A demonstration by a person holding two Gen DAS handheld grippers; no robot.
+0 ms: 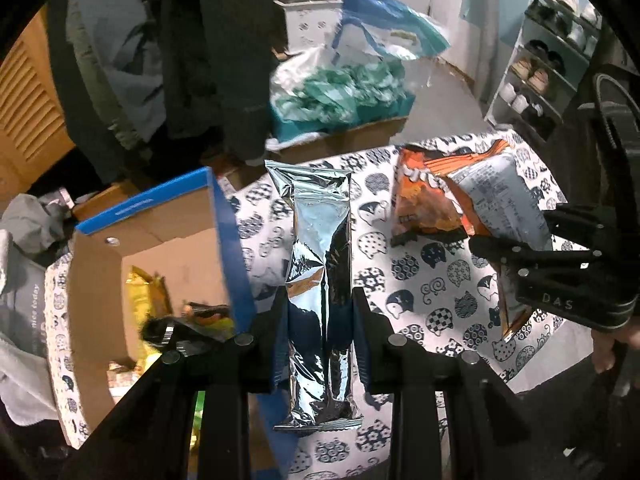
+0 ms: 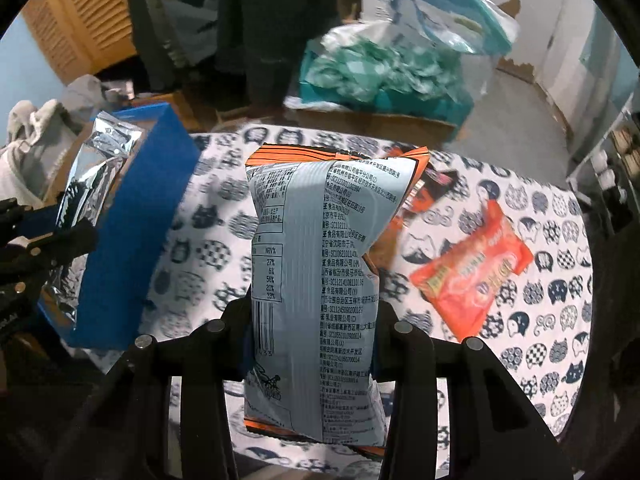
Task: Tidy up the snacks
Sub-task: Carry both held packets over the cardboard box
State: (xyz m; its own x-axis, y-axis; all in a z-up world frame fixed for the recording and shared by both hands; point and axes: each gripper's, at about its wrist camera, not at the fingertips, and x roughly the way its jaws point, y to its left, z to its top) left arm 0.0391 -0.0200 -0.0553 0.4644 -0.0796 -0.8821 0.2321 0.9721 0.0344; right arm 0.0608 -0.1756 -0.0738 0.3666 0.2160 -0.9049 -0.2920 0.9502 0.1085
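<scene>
My left gripper [image 1: 320, 316] is shut on a long silver foil snack pack [image 1: 320, 264], held above the table just right of the blue cardboard box [image 1: 224, 216]. The box holds a gold packet [image 1: 146, 292] and other snacks. My right gripper [image 2: 314, 320] is shut on a grey and orange chip bag [image 2: 316, 280], printed back side up, held above the table. In the right wrist view the silver pack [image 2: 86, 184] and the left gripper [image 2: 44, 248] are over the box [image 2: 132, 240] at the left. In the left wrist view the right gripper [image 1: 532, 256] holds the chip bag [image 1: 500, 196].
A red snack packet [image 2: 476, 272] and another orange bag [image 1: 420, 200] lie on the cat-patterned tablecloth [image 2: 200, 216]. Behind the table stand a cardboard box with teal plastic bags [image 1: 340, 92], hanging dark clothes [image 1: 208, 48] and a shoe rack [image 1: 548, 60] at the right.
</scene>
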